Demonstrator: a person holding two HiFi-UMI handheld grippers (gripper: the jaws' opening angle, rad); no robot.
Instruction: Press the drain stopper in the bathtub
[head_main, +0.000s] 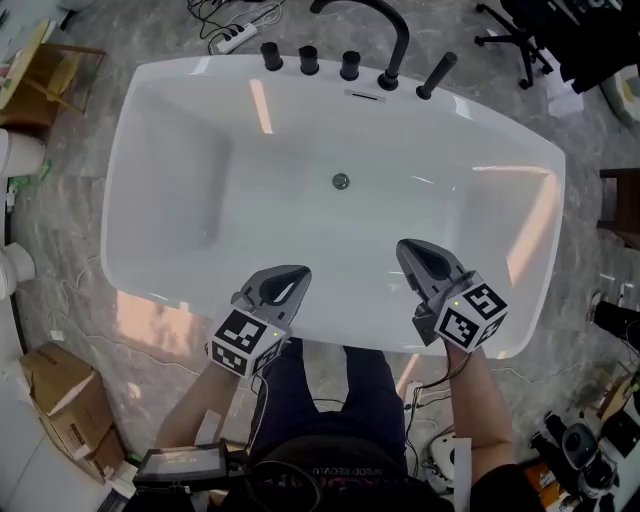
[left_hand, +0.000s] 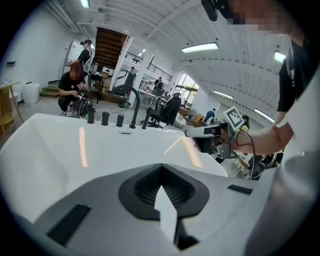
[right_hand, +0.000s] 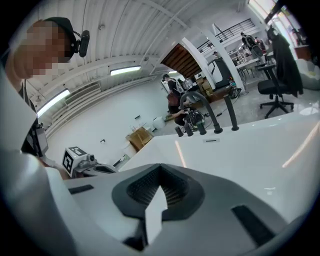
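The round metal drain stopper (head_main: 341, 181) sits in the floor of the white bathtub (head_main: 160, 90), near the faucet side. My left gripper (head_main: 298, 272) hovers over the near rim, left of and well short of the stopper, its jaws shut on nothing. The right gripper (head_main: 404, 246) hangs over the near right part of the tub, also shut and empty. The left gripper view shows its own jaws (left_hand: 161, 169) closed and the right gripper (left_hand: 192, 133) beyond. The right gripper view shows closed jaws (right_hand: 160, 168) and the left gripper (right_hand: 102, 169). Neither gripper view shows the stopper.
A black arched faucet (head_main: 397, 40), a hand shower (head_main: 437, 74) and three black knobs (head_main: 308, 60) line the far rim. A cardboard box (head_main: 62, 400) stands on the floor at left, a power strip (head_main: 232, 38) behind the tub, an office chair (head_main: 520, 40) at far right.
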